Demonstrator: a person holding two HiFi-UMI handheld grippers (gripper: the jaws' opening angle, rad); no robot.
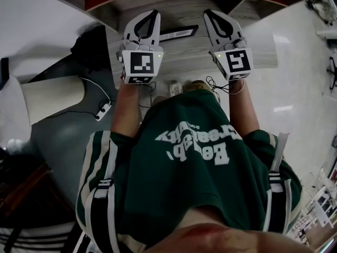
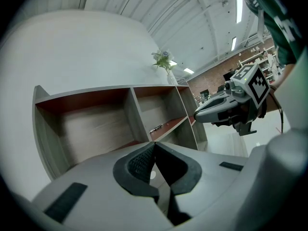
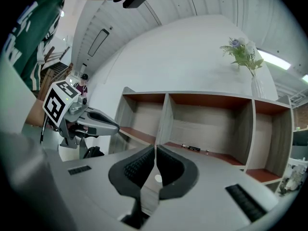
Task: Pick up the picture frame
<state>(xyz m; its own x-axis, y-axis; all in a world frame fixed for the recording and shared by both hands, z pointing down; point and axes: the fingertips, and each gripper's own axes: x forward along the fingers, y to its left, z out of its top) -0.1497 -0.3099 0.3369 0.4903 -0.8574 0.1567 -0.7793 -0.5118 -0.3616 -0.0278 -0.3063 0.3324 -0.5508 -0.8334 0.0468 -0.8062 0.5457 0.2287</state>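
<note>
The picture frame (image 1: 179, 33) is a thin dark bar with a pale edge, lying flat on a shelf of the wooden unit (image 1: 184, 57), between the two grippers' tips in the head view. It shows small in the left gripper view (image 2: 156, 127) and in the right gripper view (image 3: 194, 148). My left gripper (image 1: 152, 12) (image 2: 154, 146) is shut and empty, pointing at the unit short of the shelf. My right gripper (image 1: 208, 12) (image 3: 155, 148) is beside it, also shut with nothing held. Neither touches the frame.
A vase of flowers (image 3: 246, 57) stands on top of the unit. A white ribbed cylinder (image 1: 52, 96), a power strip with cables (image 1: 103, 109) and a black bag (image 1: 89, 46) lie on the floor to the left. The unit's other compartments (image 2: 91, 129) look bare.
</note>
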